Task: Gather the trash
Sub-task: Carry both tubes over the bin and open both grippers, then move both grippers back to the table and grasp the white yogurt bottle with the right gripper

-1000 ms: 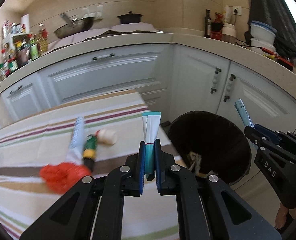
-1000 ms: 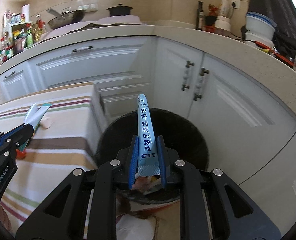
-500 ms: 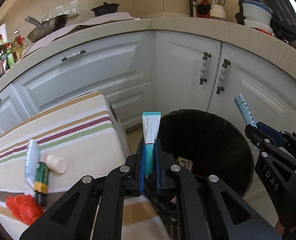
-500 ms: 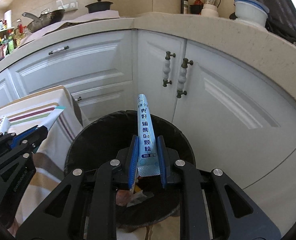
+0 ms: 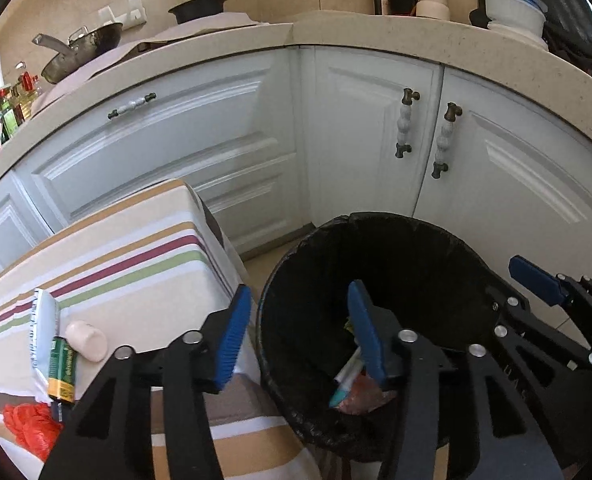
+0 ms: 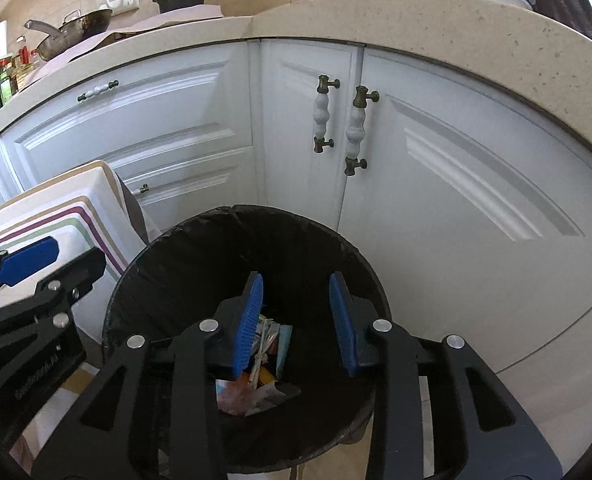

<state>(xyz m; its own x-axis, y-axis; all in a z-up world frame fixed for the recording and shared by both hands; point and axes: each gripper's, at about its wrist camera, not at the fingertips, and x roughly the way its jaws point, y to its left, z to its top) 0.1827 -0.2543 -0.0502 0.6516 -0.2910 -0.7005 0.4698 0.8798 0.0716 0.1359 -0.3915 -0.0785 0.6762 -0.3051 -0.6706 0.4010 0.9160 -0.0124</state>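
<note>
2 grippers hang over the black-lined trash bin, both spread wide with nothing between their pads.

Left wrist view: the left gripper (image 5: 298, 330) straddles the near-left rim of the trash bin (image 5: 416, 236), its left pad over the desk edge and its right pad over the bin's mouth. Inside the bin, below that right pad, lies a teal-tipped sachet (image 5: 346, 380) among other wrappers. Left of the bin, on the striped desk (image 5: 135, 256), 4 pieces wait: a silver sachet (image 5: 43, 328), a green battery (image 5: 61, 368) touching it, a pale cap (image 5: 87, 341) just beside both, and a crumpled red bag (image 5: 33, 426) nearest the camera. Sachet and battery lie with their long axes pointing away from the camera, roughly in line with the gripper's fingers. The right gripper (image 5: 536, 280) shows at the bin's right rim.

Right wrist view: the right gripper (image 6: 296, 320) is centred over the bin (image 6: 143, 264), jaws wide, wrappers (image 6: 263, 360) visible below. The left gripper (image 6: 27, 262) sits at the bin's left, over the desk (image 6: 75, 204).

Judging by this, the left gripper is nearer the remaining trash, which lies to its left and back.
</note>
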